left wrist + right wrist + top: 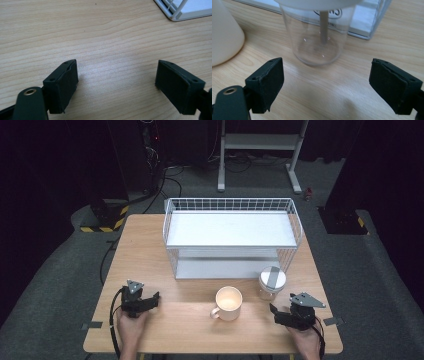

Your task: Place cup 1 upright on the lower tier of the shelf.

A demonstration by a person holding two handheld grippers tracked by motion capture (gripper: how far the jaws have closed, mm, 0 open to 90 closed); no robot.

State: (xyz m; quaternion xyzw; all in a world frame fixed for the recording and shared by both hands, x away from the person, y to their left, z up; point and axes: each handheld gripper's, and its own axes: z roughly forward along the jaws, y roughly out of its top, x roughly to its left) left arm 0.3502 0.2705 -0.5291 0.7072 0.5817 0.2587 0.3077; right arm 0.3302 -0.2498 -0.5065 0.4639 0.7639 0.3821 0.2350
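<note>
Right now the right tongs [325,85] are wide apart with nothing between them, and they point straight at the clear jar [318,37]. That looks like why they are spread so far: the jar is round and wide, so the two black pads have to be far apart to slide around it. The jar stands upright on the worktop [150,250], just in front of the right tongs [285,315] and not touching them. It has a white lid with a grey stripe [272,278] on top. It sits close to the front of the white wire rack [232,237], by the rack's right corner.

A cream mug [228,303] stands beside the jar, a little nearer the person, with its handle turned to the left. It is close, so the tongs may need care not to bump it when they go in.

The left tongs [116,86] are apart too, with only bare wood under them. They rest at the left side of the worktop [142,300], well away from the jar and the mug. I think that hand just waits there so it stays out of the way.

My guess is the jar is meant to be picked up, maybe to go on the rack, but it has not been grabbed yet
</note>
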